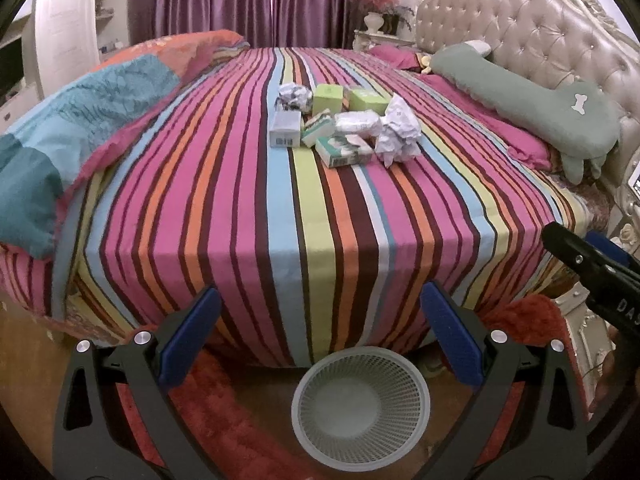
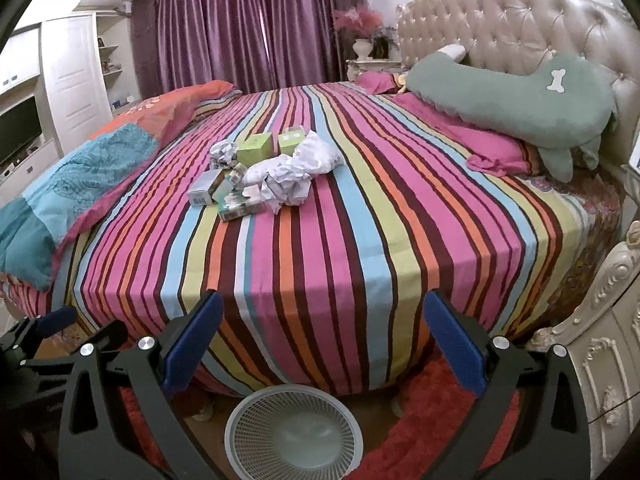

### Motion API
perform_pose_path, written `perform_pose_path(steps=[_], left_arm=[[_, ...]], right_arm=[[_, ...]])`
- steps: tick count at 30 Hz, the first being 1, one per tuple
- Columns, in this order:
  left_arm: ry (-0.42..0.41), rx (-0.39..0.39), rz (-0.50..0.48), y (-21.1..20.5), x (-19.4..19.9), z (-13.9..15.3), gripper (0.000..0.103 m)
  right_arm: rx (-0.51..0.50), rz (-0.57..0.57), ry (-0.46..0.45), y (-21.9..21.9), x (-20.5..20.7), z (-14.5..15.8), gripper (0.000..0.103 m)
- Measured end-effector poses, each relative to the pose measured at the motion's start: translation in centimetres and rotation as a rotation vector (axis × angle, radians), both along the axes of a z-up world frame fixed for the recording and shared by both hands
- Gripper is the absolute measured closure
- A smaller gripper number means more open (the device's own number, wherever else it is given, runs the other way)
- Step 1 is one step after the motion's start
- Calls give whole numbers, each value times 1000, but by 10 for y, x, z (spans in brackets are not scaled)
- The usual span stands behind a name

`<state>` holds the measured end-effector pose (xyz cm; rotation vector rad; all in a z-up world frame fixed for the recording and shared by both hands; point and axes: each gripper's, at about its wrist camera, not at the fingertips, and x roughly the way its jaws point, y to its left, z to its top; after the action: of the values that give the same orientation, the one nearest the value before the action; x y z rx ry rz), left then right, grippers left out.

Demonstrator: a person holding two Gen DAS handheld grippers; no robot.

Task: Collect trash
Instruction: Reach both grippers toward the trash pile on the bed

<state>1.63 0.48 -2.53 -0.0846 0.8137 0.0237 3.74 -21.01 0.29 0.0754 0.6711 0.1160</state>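
On bed, centre: trash pile (image 1: 344, 120) lies on the striped sheet (image 1: 280, 208), toward 12 o'clock from both grippers, well apart from them.
Pile parts: crumpled white paper (image 1: 396, 132) at 3 o'clock side; smaller paper ball (image 1: 295, 96) at 10 o'clock; two green boxes (image 1: 328, 97) at the far edge; grey box (image 1: 285, 130) at 9 o'clock; flat green-white carton (image 1: 344, 151) at 6 o'clock, nearest to cameras. All touching or just beside each other.
Basket: white mesh wastebasket (image 1: 360, 404) stands upright on the floor at bed's foot, at 6 o'clock in both views, w/ nothing visible inside.
Left gripper (image 1: 320, 336): jaws spread wide, nothing between the blue pads, held above basket.
Right gripper (image 2: 323, 340): also spread wide, holding nothing, above basket; its black tip shows at 3 o'clock of left view.
Bed surroundings: green bone-shape pillow (image 2: 508, 100) at 2 o'clock against tufted headboard (image 2: 520, 20); blue-orange quilt (image 1: 88, 120) at 9 o'clock; purple curtains (image 2: 248, 28) at 12 o'clock; red rug (image 2: 420, 440) under the basket.
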Motion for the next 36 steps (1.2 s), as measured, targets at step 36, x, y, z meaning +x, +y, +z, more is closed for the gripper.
perform_pose_path(steps=[36], left_arm=[[81,-72,86,50,141,-23,6]], right_arm=[[34,123,69,13,118,-14,8]])
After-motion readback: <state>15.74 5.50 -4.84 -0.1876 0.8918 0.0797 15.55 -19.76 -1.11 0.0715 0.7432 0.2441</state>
